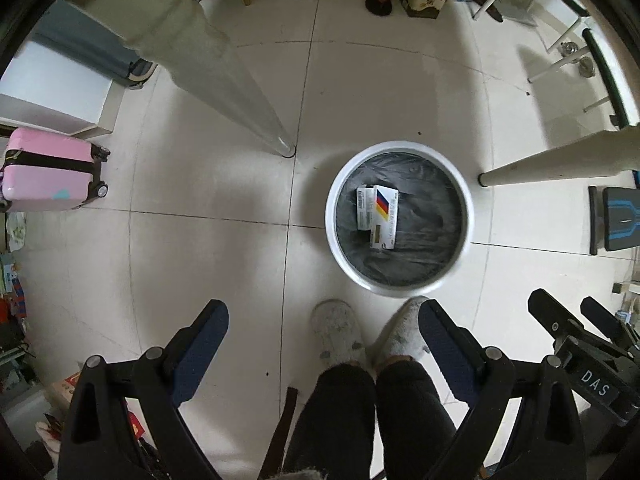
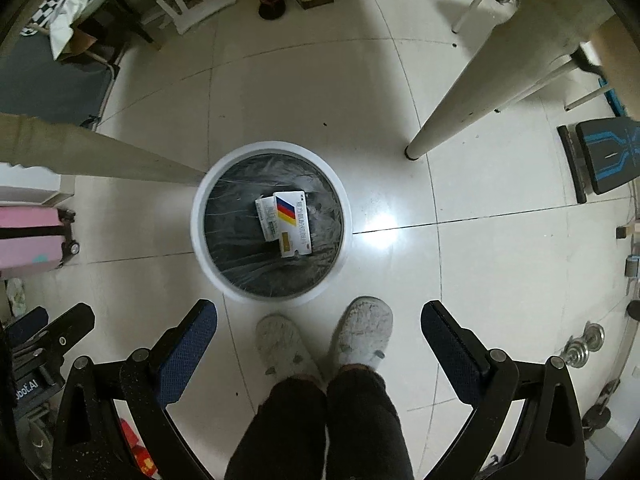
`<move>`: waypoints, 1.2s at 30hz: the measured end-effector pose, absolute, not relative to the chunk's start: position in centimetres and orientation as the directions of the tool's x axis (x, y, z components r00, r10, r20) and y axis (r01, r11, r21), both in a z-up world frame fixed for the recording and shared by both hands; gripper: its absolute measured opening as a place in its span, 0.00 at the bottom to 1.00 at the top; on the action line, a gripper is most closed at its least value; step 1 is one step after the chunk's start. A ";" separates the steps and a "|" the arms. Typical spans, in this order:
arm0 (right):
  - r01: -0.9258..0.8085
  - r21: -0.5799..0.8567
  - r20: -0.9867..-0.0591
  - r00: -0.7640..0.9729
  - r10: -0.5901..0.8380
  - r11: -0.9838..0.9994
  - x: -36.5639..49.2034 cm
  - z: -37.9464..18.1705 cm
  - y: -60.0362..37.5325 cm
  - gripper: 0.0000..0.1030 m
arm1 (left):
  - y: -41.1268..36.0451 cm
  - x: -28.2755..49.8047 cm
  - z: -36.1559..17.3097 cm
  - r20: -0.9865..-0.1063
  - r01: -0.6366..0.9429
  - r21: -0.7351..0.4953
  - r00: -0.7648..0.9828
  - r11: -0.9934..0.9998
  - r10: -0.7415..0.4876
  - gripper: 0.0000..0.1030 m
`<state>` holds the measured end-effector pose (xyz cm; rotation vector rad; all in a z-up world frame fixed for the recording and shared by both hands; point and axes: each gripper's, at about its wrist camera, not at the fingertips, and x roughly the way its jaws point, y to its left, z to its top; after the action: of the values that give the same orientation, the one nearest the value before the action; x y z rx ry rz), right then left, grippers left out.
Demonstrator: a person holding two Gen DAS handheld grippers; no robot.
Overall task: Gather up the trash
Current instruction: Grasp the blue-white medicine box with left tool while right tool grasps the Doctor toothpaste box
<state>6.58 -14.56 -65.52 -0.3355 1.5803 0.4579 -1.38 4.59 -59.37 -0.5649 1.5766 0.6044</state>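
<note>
With two boxes (image 2: 285,222) already lying in the lined bin (image 2: 208,256), both the left gripper (image 1: 322,338) and right gripper (image 2: 319,334) hang wide and empty — no more trash shows on the floor (image 2: 400,92), so the job looks nearly done.

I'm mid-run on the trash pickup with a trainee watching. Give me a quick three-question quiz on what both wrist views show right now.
1. True or false: the right gripper is clamped on a box.
2. How many boxes lie in the bin?
   A. none
   B. two
   C. four
3. Fill in: the bin is lined with a ____ bag.

Key:
1. False. Both the right gripper and the left gripper stand wide open with nothing between their fingers.
2. B. The striped box lies partly over a plainer white box.
3. Dark.
</note>
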 end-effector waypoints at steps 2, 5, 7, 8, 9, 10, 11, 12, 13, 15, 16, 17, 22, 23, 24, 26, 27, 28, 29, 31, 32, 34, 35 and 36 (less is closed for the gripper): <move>-0.483 0.093 -0.996 -0.061 0.072 0.871 6.2 -63.1 -14.7 1.00 | 4.4 -1.8 -57.2 -0.997 -0.676 0.046 -0.077 0.736 -0.009 0.94; -0.485 0.104 -0.995 -0.055 0.088 0.868 5.7 -58.9 -14.8 1.00 | 4.2 -2.2 -54.1 -0.998 -0.679 0.039 -0.066 0.733 -0.008 0.94; -0.486 0.113 -0.994 -0.053 0.100 0.867 5.3 -56.4 -15.0 1.00 | 4.1 -2.6 -51.7 -0.999 -0.682 0.028 -0.052 0.731 -0.011 0.94; -0.488 0.116 -0.993 -0.048 0.106 0.865 5.2 -54.7 -15.1 1.00 | 4.0 -2.7 -50.5 -0.999 -0.681 0.026 -0.048 0.732 -0.009 0.94; -0.491 0.119 -0.993 -0.046 0.111 0.863 5.1 -53.4 -15.2 1.00 | 3.9 -2.9 -49.3 -0.999 -0.679 0.024 -0.042 0.734 -0.006 0.94; -0.492 0.123 -0.992 -0.044 0.117 0.862 5.0 -51.9 -15.2 1.00 | 3.9 -3.0 -48.2 -0.999 -0.677 0.021 -0.035 0.736 -0.003 0.94; -0.493 0.127 -0.991 -0.040 0.124 0.861 4.9 -49.8 -15.3 1.00 | 3.9 -3.1 -47.0 -1.000 -0.675 0.022 -0.028 0.737 0.004 0.94; -0.495 0.130 -0.991 -0.037 0.129 0.859 4.8 -48.3 -15.4 1.00 | 3.8 -3.2 -45.9 -1.000 -0.674 0.022 -0.021 0.738 0.010 0.94; -0.495 0.133 -0.990 -0.033 0.135 0.859 4.7 -47.0 -15.4 1.00 | 3.9 -3.3 -44.2 -1.000 -0.675 0.017 -0.010 0.738 0.014 0.94; -0.491 0.145 -0.988 -0.020 0.155 0.859 4.9 -43.7 -15.5 1.00 | 4.1 -3.2 -41.8 -1.000 -0.678 0.012 0.009 0.735 0.025 0.94; -0.492 0.154 -0.986 -0.015 0.168 0.857 5.1 -42.2 -15.5 1.00 | 4.2 -3.1 -40.9 -0.999 -0.680 0.013 0.017 0.733 0.033 0.94; -0.493 0.164 -0.983 -0.012 0.182 0.854 5.7 -40.3 -15.5 1.00 | 4.4 -2.8 -39.7 -0.999 -0.685 0.014 0.028 0.729 0.045 0.94; -0.579 0.154 -0.983 -0.004 0.186 0.801 10.5 -35.1 -13.5 1.00 | 5.8 -0.5 -36.7 -0.995 -0.720 0.032 0.047 0.694 0.094 0.94; -0.628 0.129 -0.985 0.011 0.174 0.767 12.3 -34.1 -12.5 1.00 | 6.2 0.5 -36.5 -0.993 -0.724 0.039 0.048 0.688 0.107 0.94; -0.659 0.105 -0.987 0.021 0.158 0.745 13.3 -33.7 -11.8 1.00 | 6.5 1.3 -36.4 -0.992 -0.728 0.049 0.046 0.684 0.121 0.94; -0.755 0.010 -0.994 0.063 0.087 0.655 16.3 -33.7 -9.5 1.00 | 7.0 2.9 -36.5 -0.988 -0.732 0.075 0.035 0.677 0.147 0.94; -0.800 -0.039 -0.995 0.084 0.048 0.598 17.8 -33.9 -8.2 1.00 | 7.4 3.9 -36.8 -0.988 -0.737 0.088 0.024 0.671 0.155 0.94; -0.838 -0.078 -0.995 0.099 0.009 0.539 19.2 -34.4 -7.0 1.00 | 7.6 4.6 -37.0 -0.987 -0.741 0.093 0.018 0.665 0.158 0.94; -0.871 -0.111 -0.993 0.113 -0.025 0.479 20.1 -35.3 -6.0 1.00 | 7.8 5.4 -37.3 -0.987 -0.747 0.101 0.009 0.657 0.162 0.94; -0.922 -0.153 -0.988 0.136 -0.073 0.356 21.7 -37.1 -4.2 1.00 | 8.3 7.2 -38.4 -0.985 -0.761 0.124 -0.019 0.637 0.169 0.94; -0.941 -0.168 -0.985 0.146 -0.094 0.295 22.1 -38.0 -3.5 1.00 | 8.7 7.9 -38.6 -0.985 -0.768 0.134 -0.035 0.626 0.168 0.94; -0.967 -0.172 -0.981 0.150 -0.124 0.190 22.2 -39.5 -2.3 1.00 | 9.3 8.9 -39.2 -0.987 -0.791 0.139 -0.062 0.596 0.147 0.94; -0.979 -0.167 -0.978 0.150 -0.142 0.118 22.4 -40.2 -1.6 1.00 | 9.6 9.2 -39.5 -0.989 -0.802 0.135 -0.070 0.581 0.134 0.94; -0.983 -0.162 -0.978 0.148 -0.149 0.084 22.5 -40.6 -1.0 0.99 | 9.8 9.6 -39.8 -0.988 -0.810 0.140 -0.079 0.569 0.129 0.94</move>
<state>22.49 -1.04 -40.55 -1.3105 1.2381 0.9530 9.57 9.82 -39.81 -0.6207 1.4479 0.8671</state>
